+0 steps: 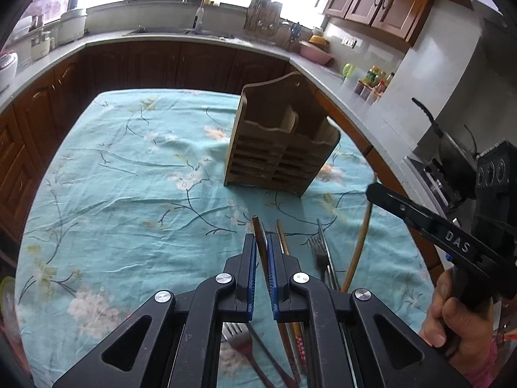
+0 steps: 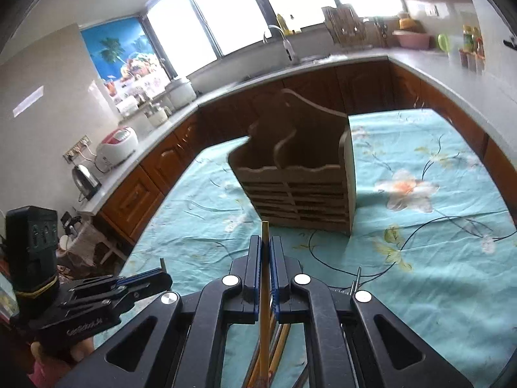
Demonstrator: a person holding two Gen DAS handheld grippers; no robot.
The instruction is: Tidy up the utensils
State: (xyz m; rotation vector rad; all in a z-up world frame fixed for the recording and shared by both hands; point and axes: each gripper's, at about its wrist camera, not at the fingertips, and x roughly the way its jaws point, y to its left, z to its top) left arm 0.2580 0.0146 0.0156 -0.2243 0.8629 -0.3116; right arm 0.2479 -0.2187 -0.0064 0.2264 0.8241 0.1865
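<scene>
The bench point(image 1: 106, 168), draped in a loose, wrinkled floral cloth point(image 2: 436, 258), carries a wooden slatted utensil holder point(image 1: 278, 148) with two compartments, standing well ahead of both tongs. The holder seems light and narrow-based; it could be tipped or pushed along the cloth if a stick were driven against its scalloped front rim instead of into a compartment. The left tongs point(image 1: 261, 242) are clamped on a dark chopstick point(image 1: 258, 229), and the right tongs point(image 2: 265, 252) are pinched on a pale bamboo chopstick point(image 2: 265, 236). Each stick is gripped near one end, so it could swivel or slip between the pads. The remaining forks point(image 1: 318, 252) and chopsticks lie loose on the cloth beneath the left tongs and could be snagged by the hanging tails.
</scene>
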